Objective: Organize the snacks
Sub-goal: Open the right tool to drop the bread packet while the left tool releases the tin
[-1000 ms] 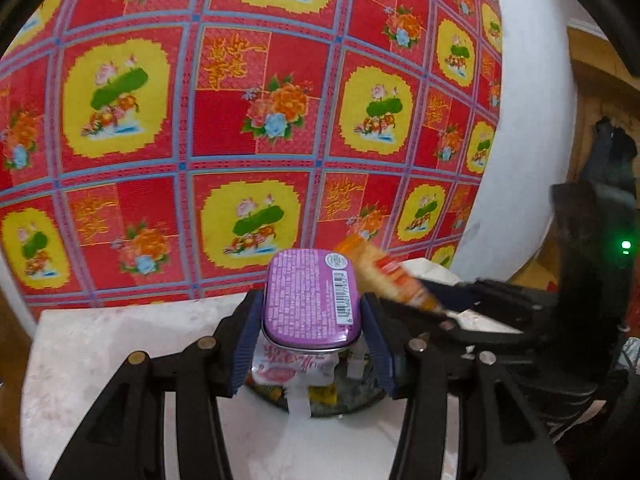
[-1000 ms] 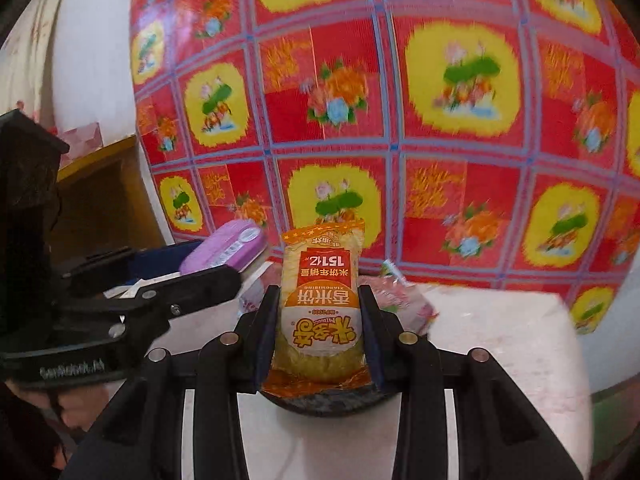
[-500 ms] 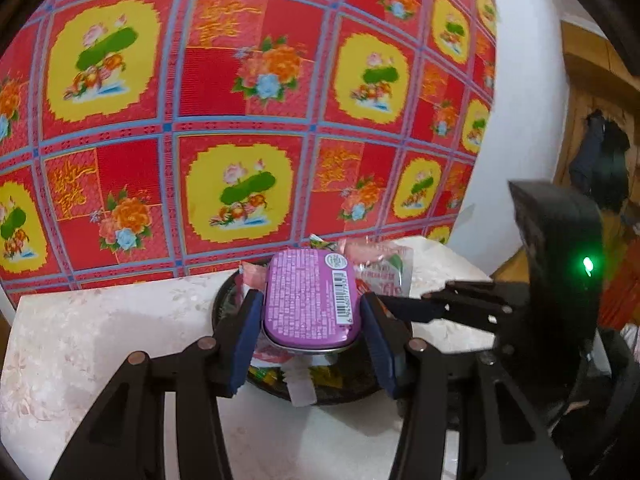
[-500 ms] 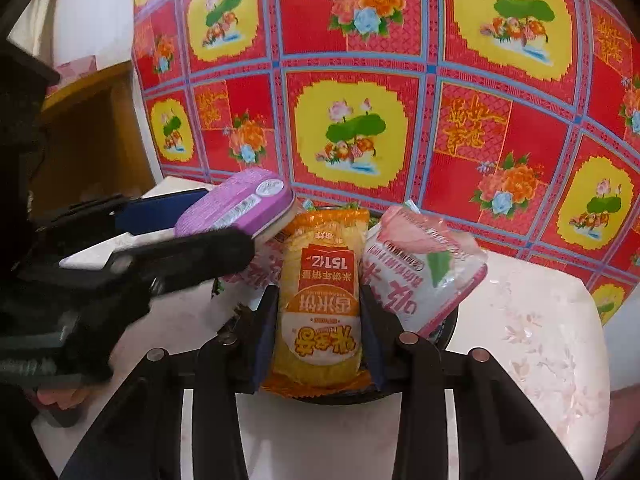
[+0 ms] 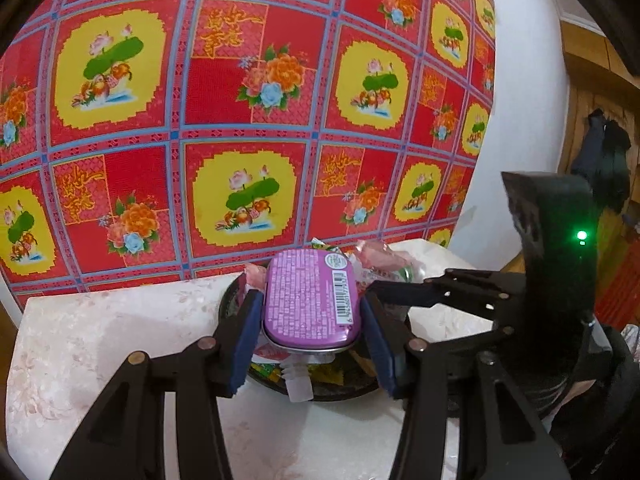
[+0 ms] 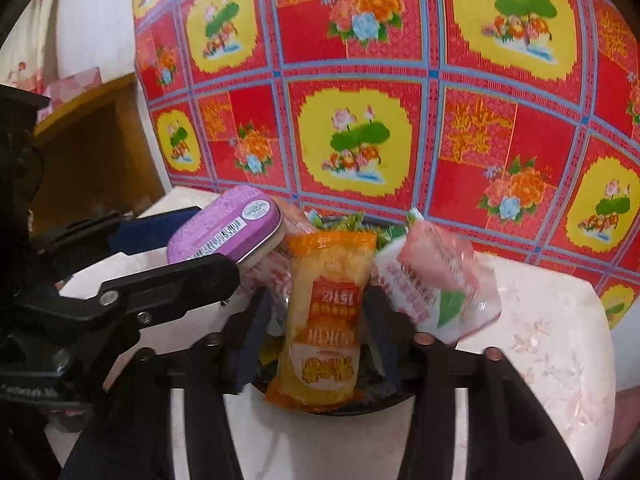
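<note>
Right wrist view: right gripper (image 6: 316,320) jaws just opening, pads clear of orange snack packet (image 6: 324,316), which drops into dark dish (image 6: 360,404) on counter (image 6: 540,340). Left gripper (image 5: 308,334) clamps purple tin (image 5: 310,300) above dish, likely next.

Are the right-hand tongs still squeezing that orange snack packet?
Apart. In the right wrist view the right tongs have just been opening: gaps show between both pads and the orange packet, which stands over the dark bowl.

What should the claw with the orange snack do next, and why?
Probably pull the right gripper back out. Its jaws have just been opening and stand clear of the orange snack packet, which lies over the dark bowl. The left gripper grips the purple tin, waiting above the bowl.
</note>
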A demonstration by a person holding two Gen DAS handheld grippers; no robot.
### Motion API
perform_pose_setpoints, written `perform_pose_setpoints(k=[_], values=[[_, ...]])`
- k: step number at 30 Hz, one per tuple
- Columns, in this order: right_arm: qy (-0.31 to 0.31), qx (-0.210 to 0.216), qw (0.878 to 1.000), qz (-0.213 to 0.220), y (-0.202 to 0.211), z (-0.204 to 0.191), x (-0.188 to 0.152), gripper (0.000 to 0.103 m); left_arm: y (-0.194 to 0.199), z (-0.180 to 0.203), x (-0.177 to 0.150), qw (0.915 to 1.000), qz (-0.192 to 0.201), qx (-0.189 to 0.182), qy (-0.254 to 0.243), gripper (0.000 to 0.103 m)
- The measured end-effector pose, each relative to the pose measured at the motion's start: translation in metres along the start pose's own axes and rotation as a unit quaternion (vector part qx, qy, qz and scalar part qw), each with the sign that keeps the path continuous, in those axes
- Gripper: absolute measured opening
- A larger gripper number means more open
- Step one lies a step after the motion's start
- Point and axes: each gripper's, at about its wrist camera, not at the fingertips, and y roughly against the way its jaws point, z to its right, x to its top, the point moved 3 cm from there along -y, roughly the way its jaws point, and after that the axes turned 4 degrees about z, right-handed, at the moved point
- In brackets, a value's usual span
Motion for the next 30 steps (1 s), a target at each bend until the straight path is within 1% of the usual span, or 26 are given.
perform_pose_setpoints(k=[3,5,8,11,14,15,17,19,21,23,26,28,30], values=[[0.013,-0.003,1.0,0.01,0.006,-0.004,0.002,0.059,0.002,0.001,0.001,1.0,0.003,-0.003,-0.001,0.052],[0.024,-0.013,0.999,0.016,0.013,-0.005,0.002,0.059,0.002,0.002,0.001,1.0,0.003,-0.003,-0.003,0.052],[0.037,-0.028,0.999,0.023,0.022,-0.003,0.003,0.059,0.002,0.002,0.001,0.9999,-0.007,-0.007,-0.006,0.052],[0.013,-0.02,0.999,0.037,0.035,0.009,0.006,0.059,-0.001,0.005,-0.002,0.9996,-0.021,-0.003,-0.019,0.052],[-0.027,-0.031,0.998,0.053,0.046,0.029,0.009,0.059,-0.009,0.011,-0.006,0.9984,-0.042,0.003,-0.038,0.052],[-0.044,-0.034,0.997,0.055,0.048,0.036,0.01,0.06,-0.013,0.012,-0.01,0.9973,-0.056,0.008,-0.046,0.052],[-0.076,-0.033,0.995,0.053,0.047,0.047,0.009,0.06,-0.017,0.014,-0.014,0.9956,-0.071,0.017,-0.058,0.052],[-0.111,-0.026,0.993,0.039,0.043,0.058,0.007,0.06,-0.02,0.016,-0.018,0.9943,-0.079,0.027,-0.067,0.052],[-0.125,-0.029,0.991,0.028,0.038,0.063,0.005,0.06,-0.02,0.017,-0.019,0.9939,-0.077,0.032,-0.073,0.052],[-0.124,-0.037,0.991,0.022,0.035,0.063,0.004,0.06,-0.017,0.017,-0.017,0.9947,-0.07,0.023,-0.072,0.052],[-0.115,-0.039,0.992,0.019,0.033,0.06,0.002,0.06,-0.01,0.012,-0.001,0.9964,-0.068,0.019,-0.048,0.052],[-0.115,-0.042,0.992,0.017,0.031,0.06,0.001,0.06,-0.017,0.008,0.012,0.9949,-0.092,0.016,-0.038,0.052],[-0.12,-0.045,0.992,0.008,0.027,0.063,-0.001,0.06,-0.032,0.004,0.024,0.991,-0.121,0.033,-0.045,0.052]])
